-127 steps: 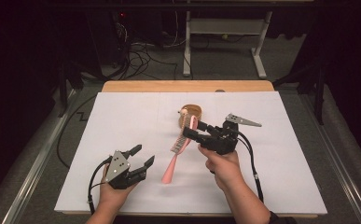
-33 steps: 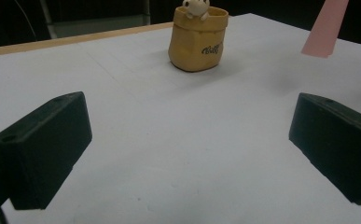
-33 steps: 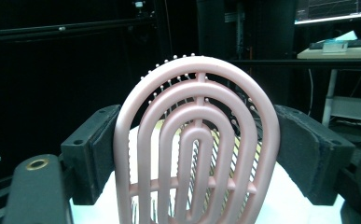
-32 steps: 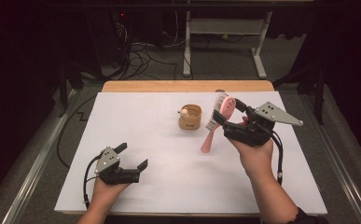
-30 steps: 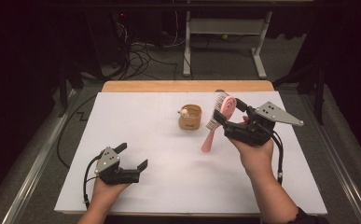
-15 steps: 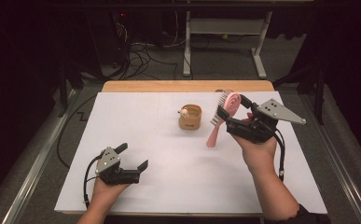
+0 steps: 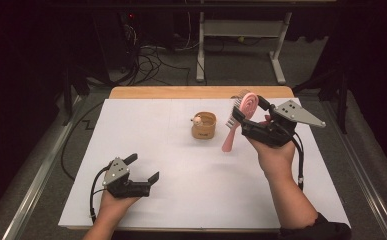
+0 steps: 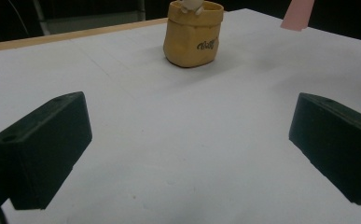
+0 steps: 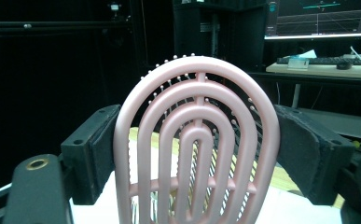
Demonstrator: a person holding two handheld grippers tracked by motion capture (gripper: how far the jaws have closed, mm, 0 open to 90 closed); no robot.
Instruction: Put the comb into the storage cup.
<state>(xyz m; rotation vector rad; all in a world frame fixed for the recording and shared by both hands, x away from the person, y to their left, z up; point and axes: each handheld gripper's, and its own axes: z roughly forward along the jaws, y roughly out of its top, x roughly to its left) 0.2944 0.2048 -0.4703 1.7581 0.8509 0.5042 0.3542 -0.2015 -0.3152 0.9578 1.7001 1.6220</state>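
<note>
I am holding my right claw (image 7: 251, 109) up off the white table (image 7: 181, 165), its jaws standing wide and clamped on the head of the pink hairbrush (image 7: 241, 116); the pads are pressing the rim on both sides, the bristles are facing away from me, and the handle is hanging down below the claw toward the table. Just to the left of that claw and lower, the little yellow pot (image 7: 204, 125) is sitting apart from the brush; my left claw (image 7: 143, 172) is resting low over the table near me, jaws spread apart with nothing between them, the pot well ahead of it.
</note>
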